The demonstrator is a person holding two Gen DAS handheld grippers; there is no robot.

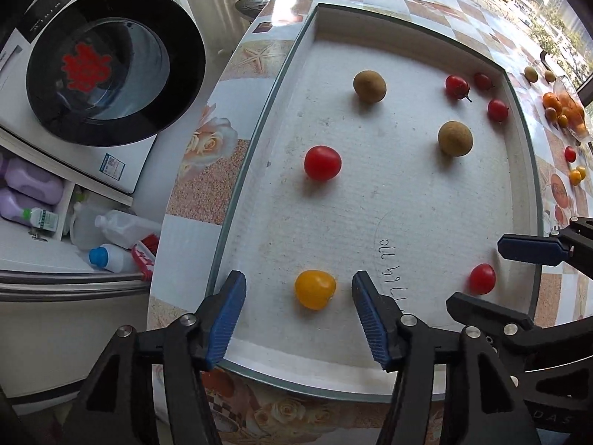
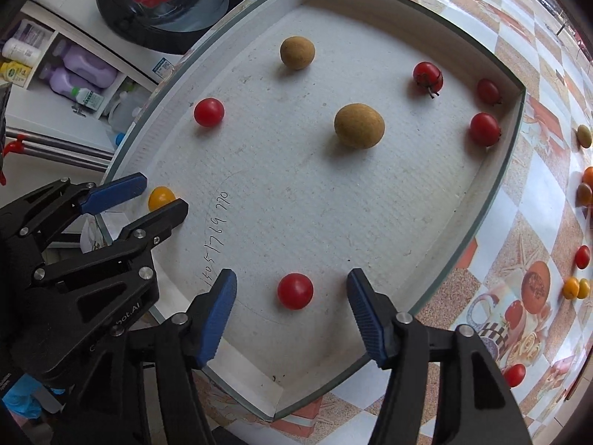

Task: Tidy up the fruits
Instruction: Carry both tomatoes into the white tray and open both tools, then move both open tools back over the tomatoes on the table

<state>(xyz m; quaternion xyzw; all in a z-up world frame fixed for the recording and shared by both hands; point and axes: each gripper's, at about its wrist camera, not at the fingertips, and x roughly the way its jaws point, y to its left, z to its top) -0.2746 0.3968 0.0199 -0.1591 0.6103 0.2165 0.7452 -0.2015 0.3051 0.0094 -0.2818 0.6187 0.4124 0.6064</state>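
Observation:
A white tray [image 1: 333,37] holds several fruits. In the left wrist view, my left gripper [image 1: 298,306] is open with a yellow tomato [image 1: 315,289] between its fingertips, untouched. Further off lie a red tomato [image 1: 322,162], two brown longans [image 1: 369,86] [image 1: 455,138] and three red tomatoes at the far right corner [image 1: 457,86]. In the right wrist view, my right gripper [image 2: 292,302] is open around a red tomato [image 2: 295,290], not touching it. The left gripper [image 2: 148,194] shows there at the left, over the yellow tomato [image 2: 161,197].
The tray sits on a glass-topped patterned table [image 2: 519,204]. Loose tomatoes [image 2: 576,287] and longans [image 2: 584,136] lie on the table to the right of the tray, beside a dish of orange fruit [image 1: 567,111]. A washing machine [image 1: 111,81] and bottles [image 1: 118,237] stand left, below the table edge.

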